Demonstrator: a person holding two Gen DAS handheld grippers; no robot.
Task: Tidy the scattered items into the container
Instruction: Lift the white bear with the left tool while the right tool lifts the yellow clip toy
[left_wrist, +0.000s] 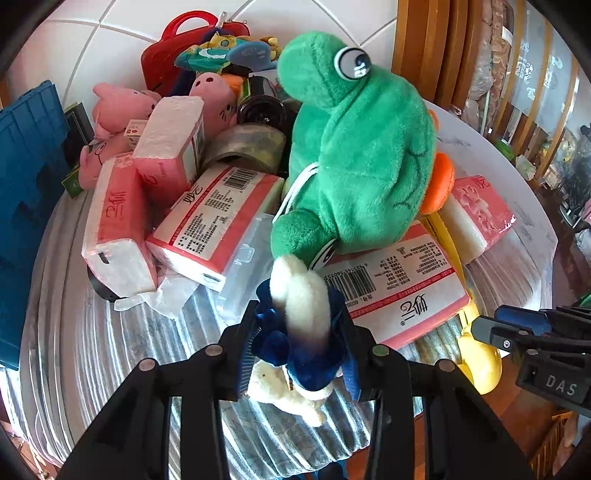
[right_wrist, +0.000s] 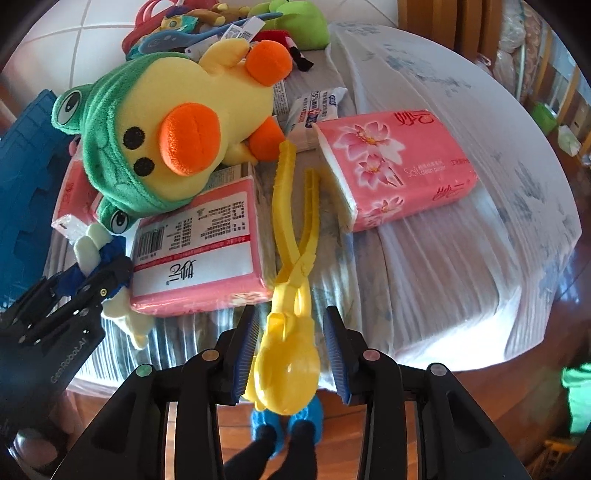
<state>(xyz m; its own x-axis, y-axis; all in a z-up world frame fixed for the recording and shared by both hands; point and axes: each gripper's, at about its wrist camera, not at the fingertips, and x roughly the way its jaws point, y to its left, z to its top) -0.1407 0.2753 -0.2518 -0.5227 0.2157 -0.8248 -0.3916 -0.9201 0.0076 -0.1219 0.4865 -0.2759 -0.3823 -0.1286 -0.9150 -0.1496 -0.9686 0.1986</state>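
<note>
My left gripper (left_wrist: 301, 332) is shut on a small cream plush toy in a blue outfit (left_wrist: 299, 306), held just over the table's near edge; it also shows in the right wrist view (right_wrist: 99, 254). My right gripper (right_wrist: 291, 343) is open, its pads on either side of the scoop end of yellow plastic tongs (right_wrist: 295, 236) that lie on the table. A big duck plush in a green frog hood (right_wrist: 155, 136) lies on pink tissue packs (right_wrist: 199, 251). A blue container (left_wrist: 26, 206) stands at the left.
More tissue packs (left_wrist: 114, 221), pink plush pigs (left_wrist: 118, 107), a tape roll (left_wrist: 247, 147), a red case (left_wrist: 162, 62) and a clear plastic box (left_wrist: 243, 266) crowd the round table (right_wrist: 461, 258). Another pink tissue pack (right_wrist: 399, 162) lies right of the tongs. Wooden floor lies below.
</note>
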